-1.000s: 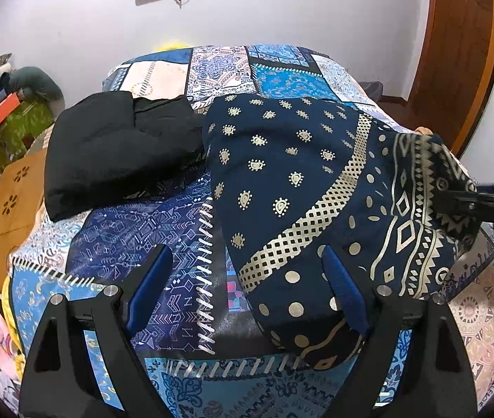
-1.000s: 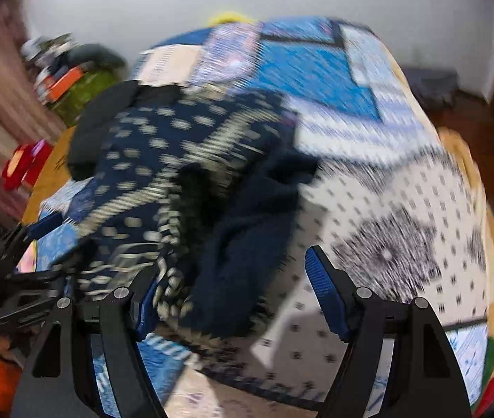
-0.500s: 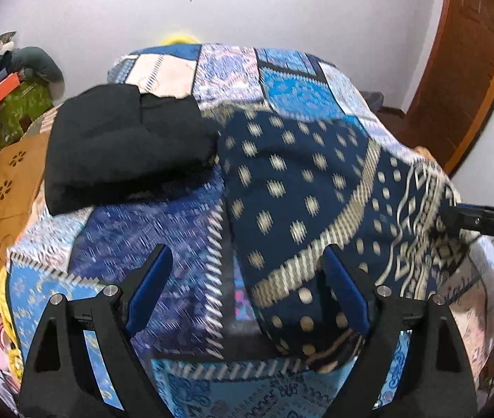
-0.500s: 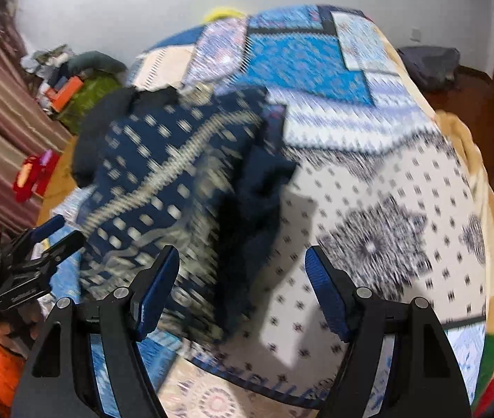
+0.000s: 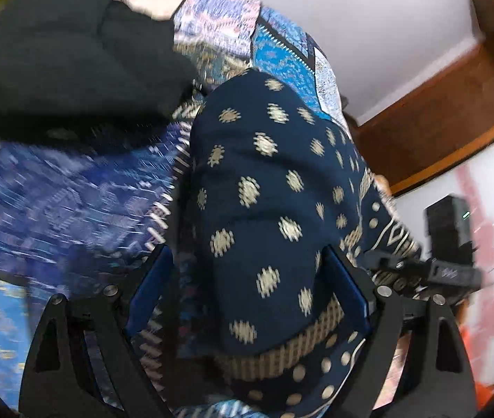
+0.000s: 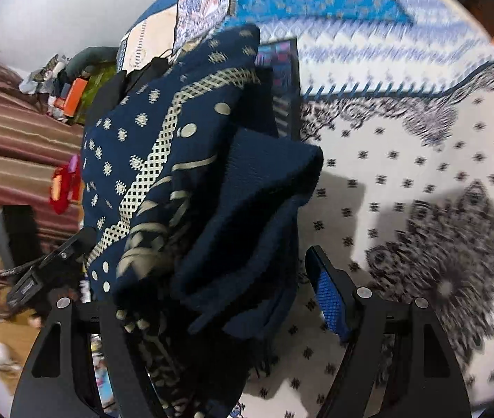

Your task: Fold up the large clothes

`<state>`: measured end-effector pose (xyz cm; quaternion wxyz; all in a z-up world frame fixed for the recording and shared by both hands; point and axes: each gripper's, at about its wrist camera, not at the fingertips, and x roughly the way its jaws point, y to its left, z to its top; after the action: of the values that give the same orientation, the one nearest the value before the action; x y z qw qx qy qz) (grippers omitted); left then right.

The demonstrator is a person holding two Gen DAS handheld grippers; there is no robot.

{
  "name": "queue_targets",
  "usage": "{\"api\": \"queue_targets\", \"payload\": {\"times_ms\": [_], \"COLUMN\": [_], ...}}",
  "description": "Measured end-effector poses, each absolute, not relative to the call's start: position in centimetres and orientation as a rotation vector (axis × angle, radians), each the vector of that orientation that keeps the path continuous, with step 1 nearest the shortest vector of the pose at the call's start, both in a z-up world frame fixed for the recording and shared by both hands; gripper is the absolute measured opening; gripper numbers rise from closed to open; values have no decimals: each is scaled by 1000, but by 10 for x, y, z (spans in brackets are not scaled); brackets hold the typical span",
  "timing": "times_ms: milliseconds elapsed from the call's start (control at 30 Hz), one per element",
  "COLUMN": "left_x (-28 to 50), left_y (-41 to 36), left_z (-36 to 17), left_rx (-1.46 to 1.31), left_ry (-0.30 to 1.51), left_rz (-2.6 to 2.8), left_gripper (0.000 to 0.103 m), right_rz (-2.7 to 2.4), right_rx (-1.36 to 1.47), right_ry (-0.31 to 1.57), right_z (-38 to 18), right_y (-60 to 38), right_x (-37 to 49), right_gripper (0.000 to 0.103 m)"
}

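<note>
A navy cloth with gold dots and a gold lattice band (image 5: 267, 209) lies folded on the patchwork bedspread (image 5: 55, 191). My left gripper (image 5: 247, 292) is low over its near end, open, and the cloth fills the gap between the blue pads. From the other side, my right gripper (image 6: 208, 296) is open too. The bunched plain-navy edge of the cloth (image 6: 247, 216) sits between its fingers and hides the left pad. The right pad (image 6: 330, 299) is bare and apart from the fabric. Each gripper shows in the other's view: the right gripper (image 5: 421, 271) and the left gripper (image 6: 48, 264).
A folded black garment (image 5: 65, 52) lies on the bed beyond the navy cloth, on the left. A wooden door (image 5: 455, 104) stands to the right. Clutter (image 6: 72, 94) and a striped curtain (image 6: 10, 139) are past the bed's far side. White patterned bedspread (image 6: 421, 191) spreads to the right.
Both grippers have dropped toward the navy cloth and rolled, so it looms larger and now sits between each pair of fingers. The gaps between the fingers look unchanged.
</note>
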<state>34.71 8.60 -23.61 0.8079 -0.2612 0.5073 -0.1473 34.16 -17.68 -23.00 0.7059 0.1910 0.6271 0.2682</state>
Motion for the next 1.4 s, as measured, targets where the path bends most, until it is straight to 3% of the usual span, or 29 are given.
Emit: {"api": "queue_targets", "payload": {"times_ms": [467, 533, 733, 900, 1400], "left_x": [394, 392, 372, 356, 341], "left_y": [73, 70, 63, 66, 148], "left_z": [-262, -259, -234, -200, -36], "left_rx": [-669, -657, -587, -549, -408], "left_ry": [1157, 1151, 1121, 1076, 769], "left_rz": [-434, -439, -438, -448, -430], "left_gripper": [89, 83, 61, 52, 49], "right_rz": [722, 723, 723, 744, 856], "right_rx": [616, 621, 592, 530, 383], "right_ry": [1429, 1422, 1382, 1316, 1000], "right_z": [-248, -247, -231, -197, -60], "right_y": [-168, -173, -176, -162, -77], "right_x": [370, 366, 351, 340, 338], "right_gripper": [73, 70, 31, 21, 20]}}
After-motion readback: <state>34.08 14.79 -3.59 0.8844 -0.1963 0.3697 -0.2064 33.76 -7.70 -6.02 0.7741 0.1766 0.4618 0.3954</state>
